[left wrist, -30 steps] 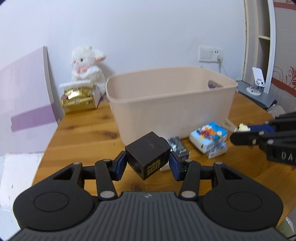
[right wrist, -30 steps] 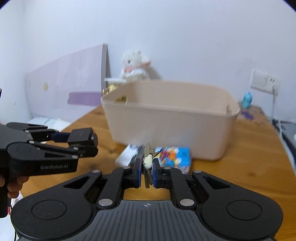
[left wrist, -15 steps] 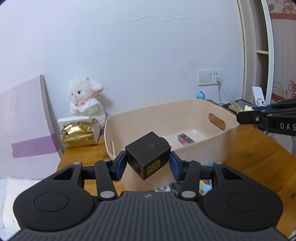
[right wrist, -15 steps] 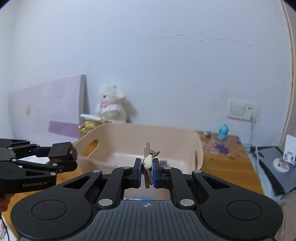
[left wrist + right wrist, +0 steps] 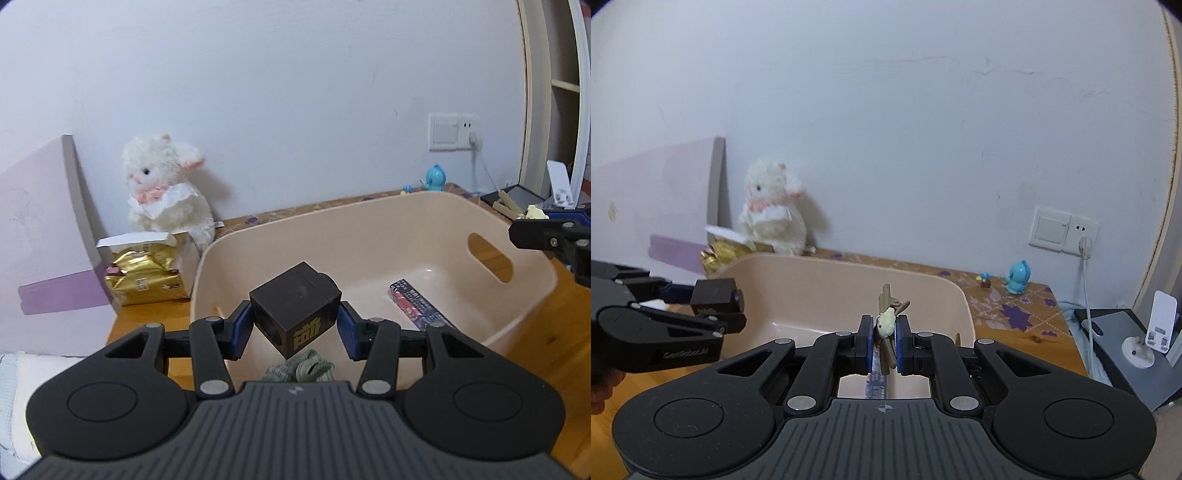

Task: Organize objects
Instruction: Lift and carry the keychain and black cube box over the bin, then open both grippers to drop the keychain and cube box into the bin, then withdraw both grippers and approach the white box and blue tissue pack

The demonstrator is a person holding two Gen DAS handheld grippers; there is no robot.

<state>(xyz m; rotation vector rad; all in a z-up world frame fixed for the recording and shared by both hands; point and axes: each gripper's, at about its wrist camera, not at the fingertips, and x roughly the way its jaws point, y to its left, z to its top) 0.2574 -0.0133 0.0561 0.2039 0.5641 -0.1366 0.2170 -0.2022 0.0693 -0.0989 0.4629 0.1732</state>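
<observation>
My left gripper (image 5: 295,330) is shut on a black cube with gold lettering (image 5: 295,315) and holds it above the near left part of the beige plastic bin (image 5: 373,225). It also shows in the right wrist view (image 5: 716,295). My right gripper (image 5: 885,341) is shut on a small hair clip with a pale yellow charm (image 5: 886,321), above the bin's right side (image 5: 827,269); its tip shows in the left wrist view (image 5: 535,218). In the bin lie a dark printed packet (image 5: 417,306) and a grey-green knitted item (image 5: 303,369).
A white plush bunny (image 5: 166,188) and a gold bag in a box (image 5: 144,273) stand behind the bin by a lilac board (image 5: 40,236). A blue toy bird (image 5: 1017,282), a wall socket with cable (image 5: 1082,240) and a phone stand (image 5: 1148,336) are at the right.
Both grippers rose from table level with their objects and moved over the bin. The objects on the table in front of the bin have dropped out of view.
</observation>
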